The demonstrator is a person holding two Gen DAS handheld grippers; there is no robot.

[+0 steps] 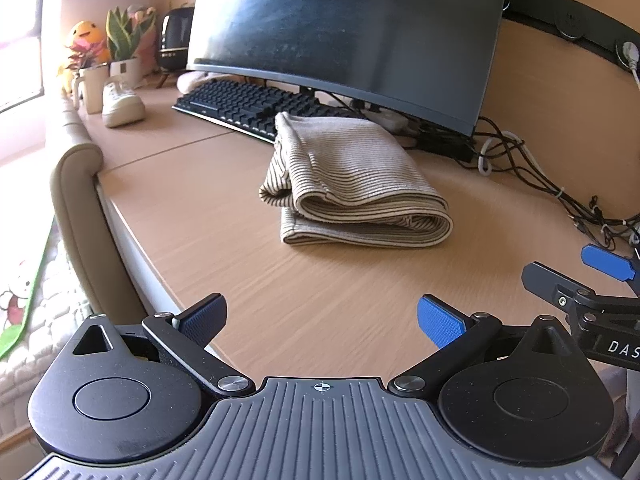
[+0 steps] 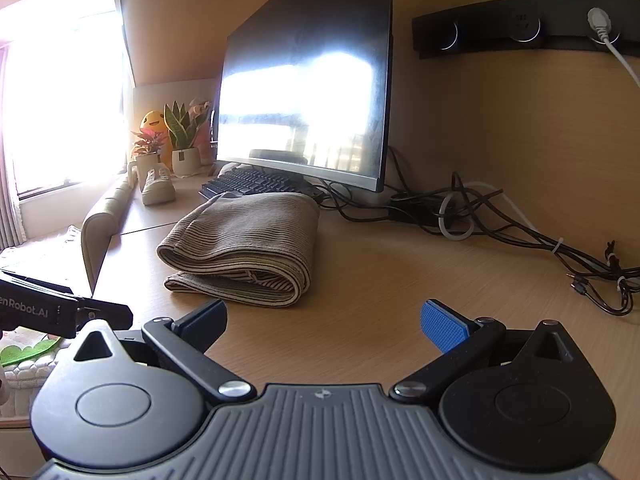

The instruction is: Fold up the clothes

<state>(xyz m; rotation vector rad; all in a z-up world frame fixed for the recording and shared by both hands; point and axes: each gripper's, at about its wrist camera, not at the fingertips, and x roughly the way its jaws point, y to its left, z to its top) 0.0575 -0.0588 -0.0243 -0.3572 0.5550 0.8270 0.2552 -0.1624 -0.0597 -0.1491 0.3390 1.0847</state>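
The striped beige garment (image 1: 352, 184) lies folded into a thick stack on the wooden desk (image 1: 248, 288), its rounded fold edges facing the cameras; its far end lies just in front of the black keyboard (image 1: 248, 102), whether touching it I cannot tell, and it sits below the dark monitor (image 1: 344, 28). Neither tool touches the cloth; the left gripper (image 1: 322, 322) hovers over bare desk short of the garment with its jaws spread wide and nothing between the blue pads (image 1: 440, 320); the right gripper (image 2: 324, 322) hangs likewise released, fingers apart and empty, near the front edge of the garment. In the left wrist view the right gripper's blue-tipped finger shows at the right edge. To the right of the garment a tangle of black and white cables (image 2: 520, 232) runs along the back of the desk under a wall-mounted socket strip (image 2: 528, 28). To the left, well apart, stand a white sneaker (image 1: 120, 104), a cream mug (image 1: 90, 88), potted plants (image 1: 124, 44) and a yellow plush toy (image 1: 86, 34) near the bright window (image 2: 60, 100); a padded beige rail (image 1: 80, 208) borders the desk's left edge.
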